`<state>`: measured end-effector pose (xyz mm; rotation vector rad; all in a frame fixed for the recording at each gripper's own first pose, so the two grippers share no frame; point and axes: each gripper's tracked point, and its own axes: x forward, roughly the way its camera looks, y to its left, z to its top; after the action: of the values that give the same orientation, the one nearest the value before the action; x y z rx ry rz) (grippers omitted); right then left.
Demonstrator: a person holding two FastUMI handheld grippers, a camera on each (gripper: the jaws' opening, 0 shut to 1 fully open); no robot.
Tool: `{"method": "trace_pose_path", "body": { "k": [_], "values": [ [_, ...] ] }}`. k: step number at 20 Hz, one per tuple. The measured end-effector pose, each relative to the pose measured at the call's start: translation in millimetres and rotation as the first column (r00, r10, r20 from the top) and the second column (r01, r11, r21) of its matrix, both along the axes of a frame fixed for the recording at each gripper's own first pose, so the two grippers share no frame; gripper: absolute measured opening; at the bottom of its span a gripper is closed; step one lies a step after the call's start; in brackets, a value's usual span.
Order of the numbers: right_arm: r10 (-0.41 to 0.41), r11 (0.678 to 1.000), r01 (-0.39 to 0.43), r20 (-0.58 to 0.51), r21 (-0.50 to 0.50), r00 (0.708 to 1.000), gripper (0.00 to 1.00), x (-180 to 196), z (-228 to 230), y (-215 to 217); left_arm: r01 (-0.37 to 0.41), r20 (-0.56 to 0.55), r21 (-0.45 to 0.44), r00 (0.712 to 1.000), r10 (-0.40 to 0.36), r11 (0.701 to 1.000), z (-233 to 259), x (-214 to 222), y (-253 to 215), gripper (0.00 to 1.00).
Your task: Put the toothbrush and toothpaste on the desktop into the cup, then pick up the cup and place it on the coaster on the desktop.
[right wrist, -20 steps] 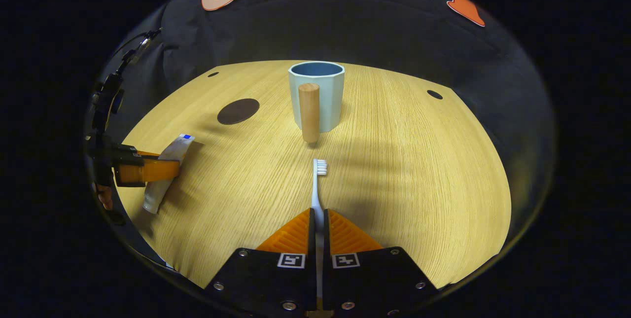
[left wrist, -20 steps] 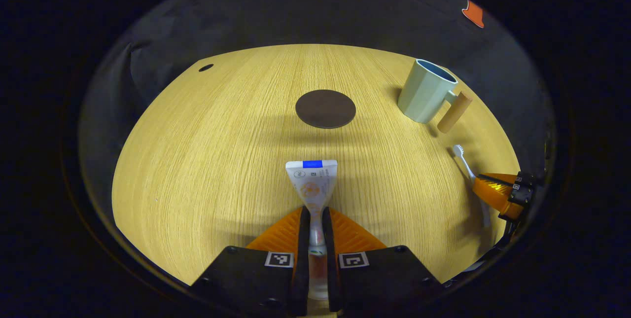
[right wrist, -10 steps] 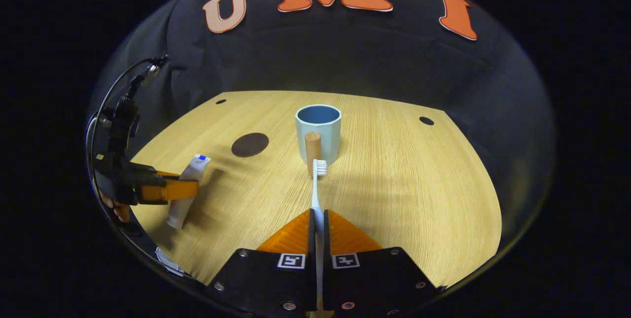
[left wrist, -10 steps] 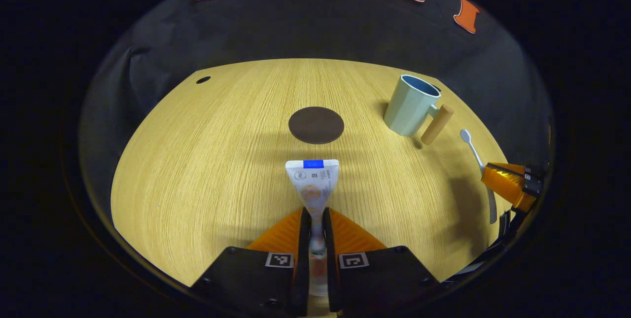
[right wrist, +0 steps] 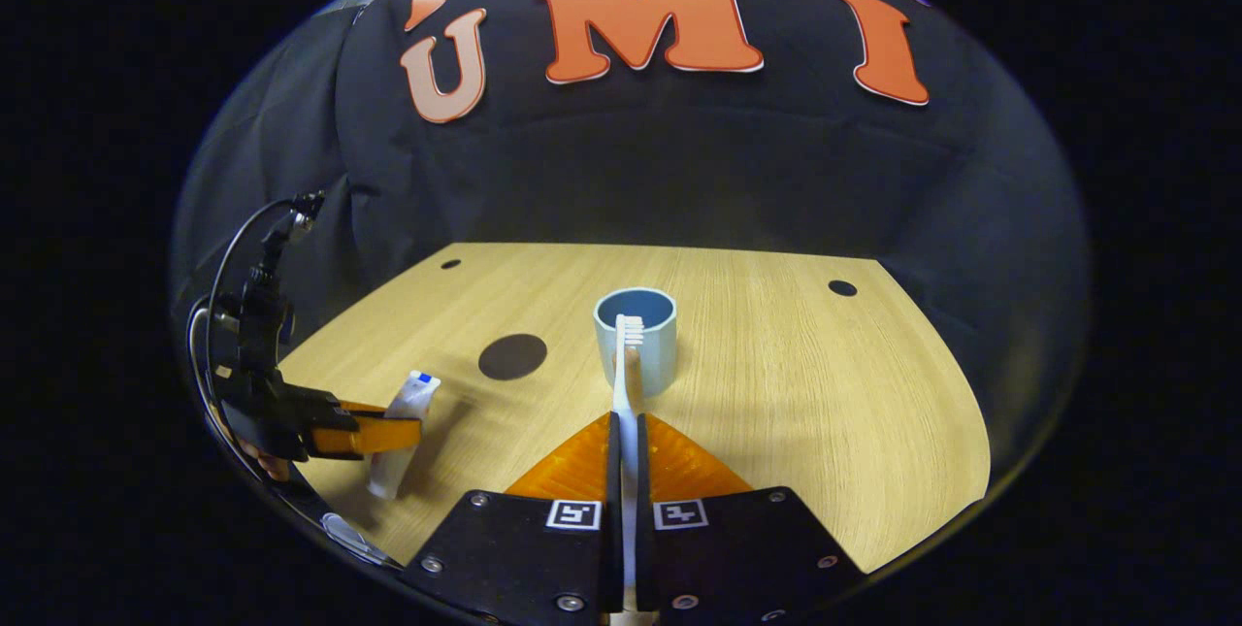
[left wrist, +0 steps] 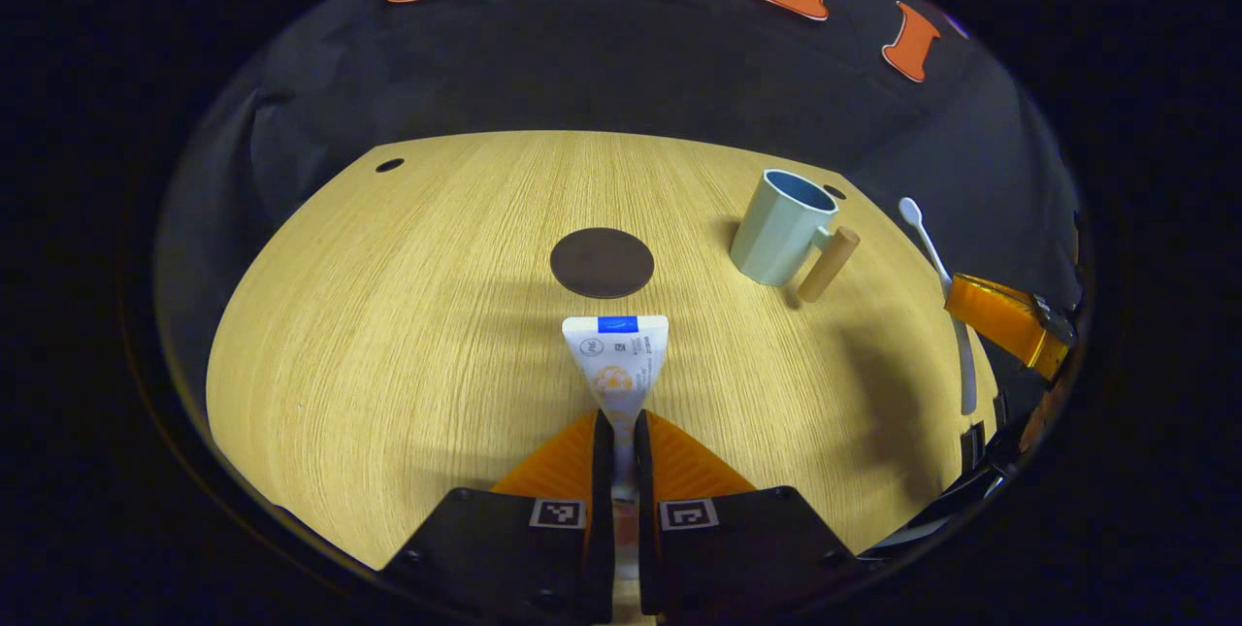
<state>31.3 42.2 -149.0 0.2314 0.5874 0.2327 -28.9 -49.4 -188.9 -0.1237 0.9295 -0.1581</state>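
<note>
Pale-blue cup stands empty; left jaws clench the toothpaste, right jaws the toothbrush.

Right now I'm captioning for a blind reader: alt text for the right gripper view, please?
The right gripper clamps a white toothbrush, bristles up, in line with a pale cup on a wooden desktop. A dark coaster lies left, where the left gripper holds toothpaste.

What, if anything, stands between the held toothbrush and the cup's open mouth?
Nothing visible does. The right claw holds the toothbrush above the desktop, pointing at the cup, whose mouth looks empty.
</note>
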Motion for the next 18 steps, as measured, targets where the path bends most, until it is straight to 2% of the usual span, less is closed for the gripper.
{"method": "trace_pose_path", "body": {
  "k": [10, 18],
  "values": [
    [-0.013, 0.999, 0.003, 0.177, 0.054, 0.984, 0.06, 39.4, 31.2, 14.4, -0.014, 0.068, -0.007, 0.998, 0.014, 1.0, 13.1, 4.8, 5.8, 0.13],
    [-0.055, 0.983, 0.006, 0.266, 0.182, 0.962, 0.05, 72.6, 43.9, 21.9, -0.018, 0.119, -0.025, 0.993, 0.021, 1.0, 19.9, 13.3, 7.7, 0.13]
  ]
}}
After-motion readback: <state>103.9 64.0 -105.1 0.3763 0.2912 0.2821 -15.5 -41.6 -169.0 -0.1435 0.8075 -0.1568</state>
